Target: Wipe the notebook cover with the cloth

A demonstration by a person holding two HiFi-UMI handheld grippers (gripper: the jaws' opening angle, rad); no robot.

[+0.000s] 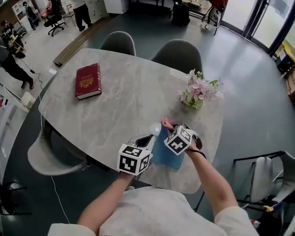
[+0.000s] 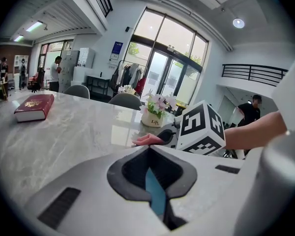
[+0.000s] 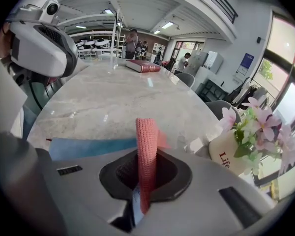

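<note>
The big grey marble table (image 1: 123,102) fills the head view, with two grey chairs (image 1: 119,42) tucked in at its far side. A red book (image 1: 88,81) lies flat out on the far left, well apart from the action. Down at the near edge, right in front of the person, the blue notebook (image 1: 168,156) lies flat on the table. A small pot of pink flowers (image 1: 198,93) stands beyond it, off to the right. On to the left gripper (image 2: 152,178): its jaws are clamped on a blue sliver, the notebook's edge. And the right gripper (image 3: 142,181): its jaws are pinched tight on the pink knitted cloth (image 3: 146,146), which sticks up from between them at the notebook's far edge.
</note>
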